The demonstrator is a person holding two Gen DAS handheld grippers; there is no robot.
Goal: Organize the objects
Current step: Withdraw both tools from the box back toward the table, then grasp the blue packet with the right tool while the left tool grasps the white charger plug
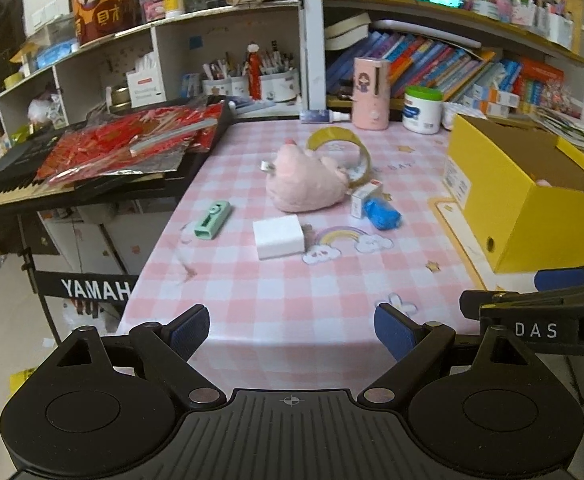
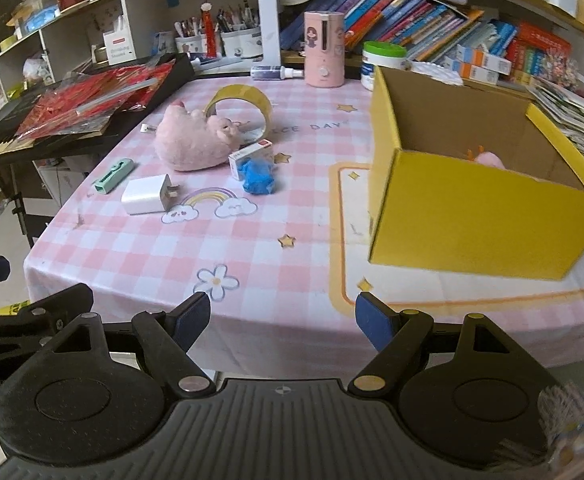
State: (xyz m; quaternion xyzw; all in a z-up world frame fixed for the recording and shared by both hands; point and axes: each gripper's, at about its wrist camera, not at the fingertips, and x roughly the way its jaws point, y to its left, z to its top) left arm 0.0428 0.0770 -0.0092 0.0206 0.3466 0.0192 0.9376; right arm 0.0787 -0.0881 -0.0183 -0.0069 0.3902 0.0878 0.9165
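On the pink checked tablecloth (image 1: 292, 292) lie a pink plush toy (image 1: 305, 184), a white charger cube (image 1: 278, 236), a mint green stapler-like item (image 1: 212, 220), a blue crumpled object (image 1: 381, 212), a small white carton (image 1: 365, 198) and a yellow tape ring (image 1: 339, 146). The open yellow box (image 2: 475, 204) stands at the right with something pink (image 2: 489, 159) inside. My left gripper (image 1: 292, 330) hangs open at the table's near edge, nothing between its fingers. My right gripper (image 2: 282, 320) is open too, facing the near edge left of the box.
A keyboard (image 1: 8, 184) piled with red packets (image 1: 124, 144) stands left of the table. At the back stand a pink humidifier (image 2: 323, 50), a white tub (image 2: 383, 60), a bottle lying flat (image 2: 276, 72), pen cups and shelves of books.
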